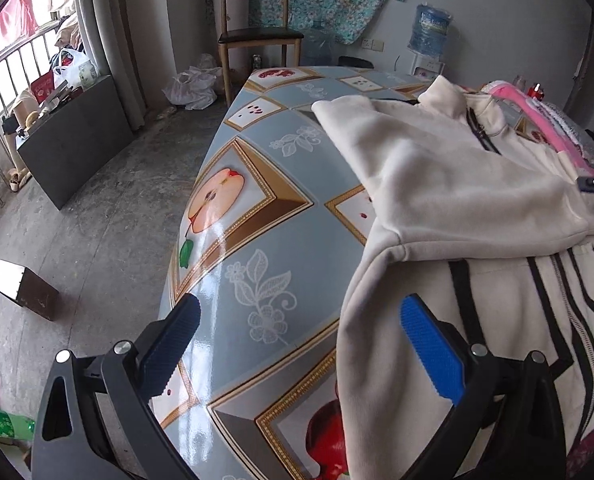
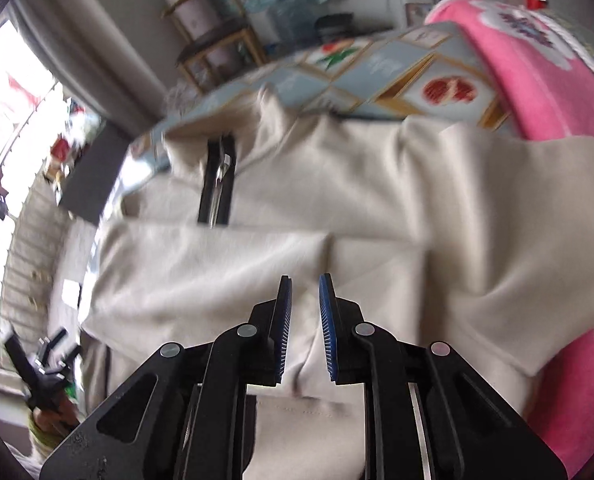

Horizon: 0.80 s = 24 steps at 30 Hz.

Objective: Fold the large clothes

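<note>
One cream fleece zip-up jacket (image 1: 449, 184) lies on the glossy blue fruit-print tablecloth (image 1: 253, 216), its long axis running from the hem nearest the cameras to the stand-up collar at the far end, black zipper (image 2: 216, 184) facing up. One sleeve is folded across the chest. The left gripper (image 1: 301, 320) stands released, jaws wide, one blue pad over the tablecloth and the other over the jacket's edge, nothing between them. The right gripper (image 2: 305, 292) hangs over the folded sleeve with a narrow gap between its jaws, gripping no cloth. One pink fleece blanket (image 2: 537, 80) lies just beside the jacket
</note>
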{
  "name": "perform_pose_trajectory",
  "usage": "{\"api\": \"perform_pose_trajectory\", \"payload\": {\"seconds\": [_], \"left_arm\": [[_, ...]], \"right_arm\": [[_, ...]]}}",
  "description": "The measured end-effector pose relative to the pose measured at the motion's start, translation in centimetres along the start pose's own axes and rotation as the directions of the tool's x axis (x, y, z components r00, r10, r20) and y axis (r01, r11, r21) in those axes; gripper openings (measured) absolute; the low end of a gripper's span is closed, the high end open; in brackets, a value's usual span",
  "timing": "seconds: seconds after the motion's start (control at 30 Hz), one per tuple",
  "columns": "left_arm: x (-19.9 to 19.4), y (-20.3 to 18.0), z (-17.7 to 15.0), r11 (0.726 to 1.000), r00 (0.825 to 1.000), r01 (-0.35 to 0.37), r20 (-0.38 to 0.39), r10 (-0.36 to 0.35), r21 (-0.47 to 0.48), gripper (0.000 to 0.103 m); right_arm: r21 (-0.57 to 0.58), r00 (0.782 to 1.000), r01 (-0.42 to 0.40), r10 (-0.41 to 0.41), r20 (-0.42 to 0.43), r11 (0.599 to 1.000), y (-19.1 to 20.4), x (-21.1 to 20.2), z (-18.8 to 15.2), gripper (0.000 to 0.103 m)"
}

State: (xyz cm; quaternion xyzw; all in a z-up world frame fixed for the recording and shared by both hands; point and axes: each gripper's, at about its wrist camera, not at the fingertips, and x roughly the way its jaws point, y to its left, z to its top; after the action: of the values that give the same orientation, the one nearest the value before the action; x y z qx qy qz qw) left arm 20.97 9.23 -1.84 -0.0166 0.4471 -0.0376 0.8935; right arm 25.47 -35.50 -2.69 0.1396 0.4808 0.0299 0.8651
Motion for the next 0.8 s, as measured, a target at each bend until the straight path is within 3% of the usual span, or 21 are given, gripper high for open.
{"api": "perform_pose_trajectory", "payload": {"seconds": [0.17, 0.27, 0.37, 0.47, 0.57, 0.7, 0.8], "left_arm": [[-1.3, 0.0, 0.7, 0.999, 0.996, 0.05, 0.075, -0.049, -0.005, 0.099], [-1.2, -0.1, 1.6, 0.999, 0.993, 0.052, 0.102, -0.05, -0.013, 0.099], [-0.5, -0.2, 2.5, 0.998, 0.993, 0.049, 0.108, -0.044, -0.04, 0.099], [0.3, -0.2, 3.1, 0.997, 0.995, 0.029, 0.098, -0.022, -0.069, 0.099], [1.0, -0.1, 3.2, 0.996, 0.997, 0.02, 0.078, -0.014, -0.083, 0.098], [1.2, -0.2, 2.6, 0.997, 0.998, 0.028, 0.063, -0.023, -0.078, 0.095], [1.4, -0.1, 2.0, 0.996, 0.999, 0.026, 0.04, -0.022, -0.084, 0.089]], "right_arm": [[0.004, 0.993, 0.068, -0.067, -0.097, 0.998, 0.3, 3.7, -0.4, 0.014], [-0.004, 0.993, 0.078, -0.078, -0.091, 0.997, 2.2, 2.9, 0.8, 0.023], [-0.094, 0.999, 0.017, -0.022, -0.046, 0.995, 7.3, 2.1, 2.5, 0.039], [-0.207, 0.995, -0.088, 0.077, -0.059, 0.974, 14.1, 3.3, 4.7, 0.04], [-0.329, 0.983, -0.177, 0.151, -0.105, 0.927, 21.6, 6.0, 6.6, 0.045], [-0.457, 0.969, -0.228, 0.156, -0.189, 0.86, 30.0, 11.1, 8.4, 0.05], [-0.494, 0.96, -0.226, 0.105, -0.261, 0.84, 33.8, 15.4, 9.2, 0.05]]}}
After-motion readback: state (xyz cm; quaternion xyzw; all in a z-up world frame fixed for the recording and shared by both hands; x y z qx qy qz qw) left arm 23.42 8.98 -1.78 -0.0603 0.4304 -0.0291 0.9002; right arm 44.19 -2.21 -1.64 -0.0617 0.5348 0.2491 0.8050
